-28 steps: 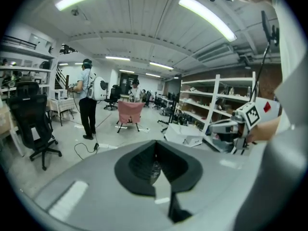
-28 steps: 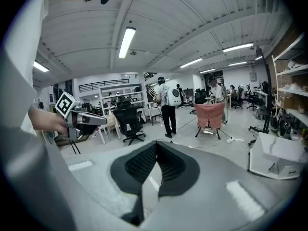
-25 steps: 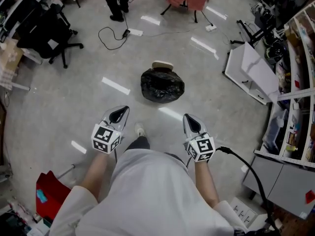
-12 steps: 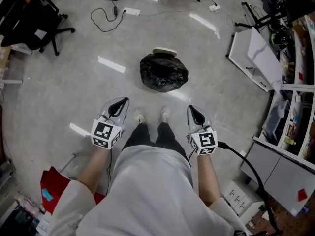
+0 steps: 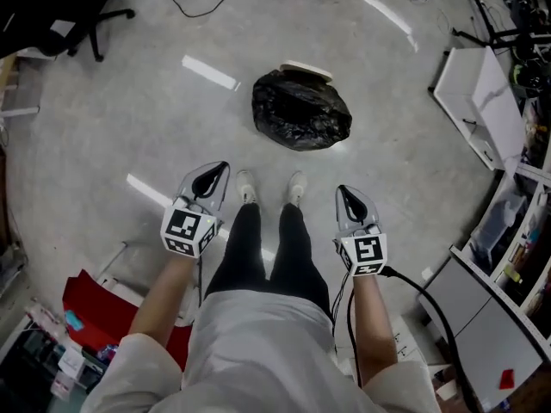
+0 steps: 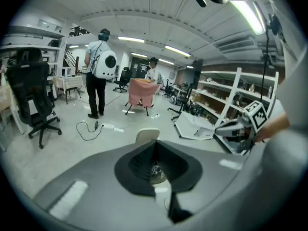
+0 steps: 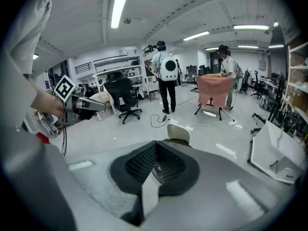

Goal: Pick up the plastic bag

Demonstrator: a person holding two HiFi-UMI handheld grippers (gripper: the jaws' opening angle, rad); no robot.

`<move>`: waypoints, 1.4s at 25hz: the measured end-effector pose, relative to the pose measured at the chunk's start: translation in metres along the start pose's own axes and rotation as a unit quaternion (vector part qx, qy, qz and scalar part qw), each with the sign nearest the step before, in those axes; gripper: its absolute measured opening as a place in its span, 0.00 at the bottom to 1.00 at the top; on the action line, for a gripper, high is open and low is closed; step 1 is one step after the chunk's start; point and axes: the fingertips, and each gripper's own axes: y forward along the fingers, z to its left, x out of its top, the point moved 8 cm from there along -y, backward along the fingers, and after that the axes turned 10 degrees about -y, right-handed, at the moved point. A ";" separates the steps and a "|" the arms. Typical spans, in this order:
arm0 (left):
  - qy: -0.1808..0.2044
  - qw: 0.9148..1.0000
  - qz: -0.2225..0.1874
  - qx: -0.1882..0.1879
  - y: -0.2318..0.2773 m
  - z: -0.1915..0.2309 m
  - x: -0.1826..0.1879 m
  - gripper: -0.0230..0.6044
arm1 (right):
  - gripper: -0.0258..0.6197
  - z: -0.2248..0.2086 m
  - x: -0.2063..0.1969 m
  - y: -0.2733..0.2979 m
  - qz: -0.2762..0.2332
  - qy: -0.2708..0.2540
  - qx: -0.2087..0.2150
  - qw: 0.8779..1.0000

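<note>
We are holding 2 grippers low in front of us, 1 in each hand, both pointing forward and down toward the grey floor [image 5: 146, 127]. The left gripper [image 5: 213, 175] is showing its jaws pressed together, the 2 dark pads meeting along 1 line in its own view, with nothing pinched between them. The right gripper [image 5: 353, 200] is showing the same: its jaws are pressed together and pinching nothing.

The plastic bag [image 5: 301, 113], black, glossy and crumpled, is lying on the floor ahead of both grippers. It is well apart from their tips and sits between the 2 lines they are pointing along, a little toward the right gripper's side. A pale flat object [image 5: 306, 71] is lying just beyond the bag's far edge.

Our 2 shoes [image 5: 246, 186] are standing between the grippers, nearer to us than the bag. A black cable [image 5: 422, 286] is trailing from the back of the right gripper. A red container [image 5: 95, 304] is sitting behind and outside the left gripper. A white panel [image 5: 482, 101] is lying ahead of the right gripper, well off to its outer side. In the left gripper view, a person with a white backpack [image 6: 98, 71] is standing far ahead, beside a pink-draped chair [image 6: 142, 93].
</note>
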 end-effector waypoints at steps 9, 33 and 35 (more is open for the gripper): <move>-0.037 0.998 0.040 0.024 0.149 0.074 -0.085 0.04 | 0.07 -0.041 -0.105 0.123 0.042 0.034 0.010 0.998; -0.478 0.875 0.061 -0.038 0.379 0.266 -0.284 0.55 | 0.50 -0.127 -0.320 0.304 0.099 0.259 0.008 0.961; -0.533 0.843 0.036 -0.070 0.389 0.272 -0.288 0.57 | 0.50 -0.125 -0.319 0.310 0.093 0.256 0.024 0.962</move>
